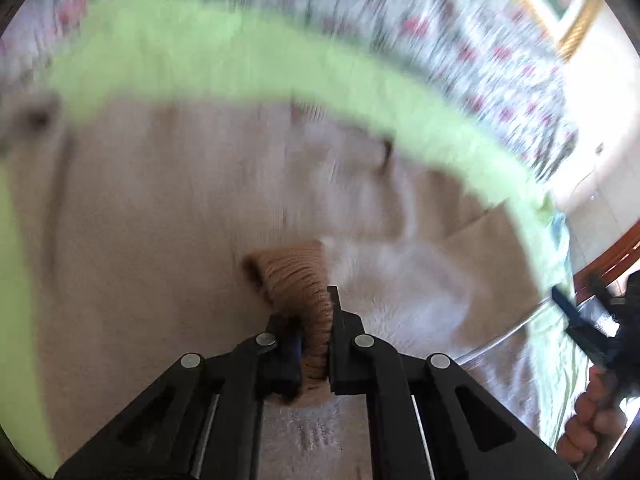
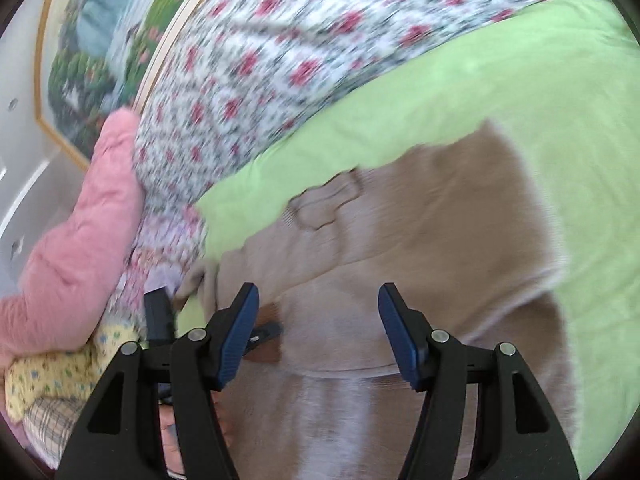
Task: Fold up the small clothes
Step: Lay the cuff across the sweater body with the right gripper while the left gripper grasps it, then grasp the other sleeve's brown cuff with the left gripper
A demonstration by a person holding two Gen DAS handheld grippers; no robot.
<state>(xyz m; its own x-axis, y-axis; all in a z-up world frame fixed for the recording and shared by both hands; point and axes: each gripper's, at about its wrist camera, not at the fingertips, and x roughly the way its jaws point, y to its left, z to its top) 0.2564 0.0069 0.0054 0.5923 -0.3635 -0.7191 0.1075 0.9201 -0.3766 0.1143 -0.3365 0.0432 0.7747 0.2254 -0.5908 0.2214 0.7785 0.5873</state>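
A small tan knit garment (image 1: 180, 208) lies spread on a lime-green cloth (image 1: 192, 52). My left gripper (image 1: 316, 320) is shut on the garment's ribbed brown cuff (image 1: 296, 276), lifting it above the body of the garment. The right gripper (image 1: 588, 324) shows at the right edge of the left wrist view, held in a hand. In the right wrist view my right gripper (image 2: 318, 304) is open and empty, low over the garment (image 2: 420, 240); a sewn patch (image 2: 326, 202) lies beyond it. The left gripper (image 2: 160, 316) shows at the lower left there. Both views are motion-blurred.
A floral bedspread (image 2: 280, 64) lies beyond the green cloth (image 2: 520, 80). A pink cushion (image 2: 80, 240) and a yellow patterned cloth (image 2: 60, 376) sit at the left. A framed picture (image 2: 100, 40) hangs on the wall. Wooden furniture (image 1: 616, 248) is at the right.
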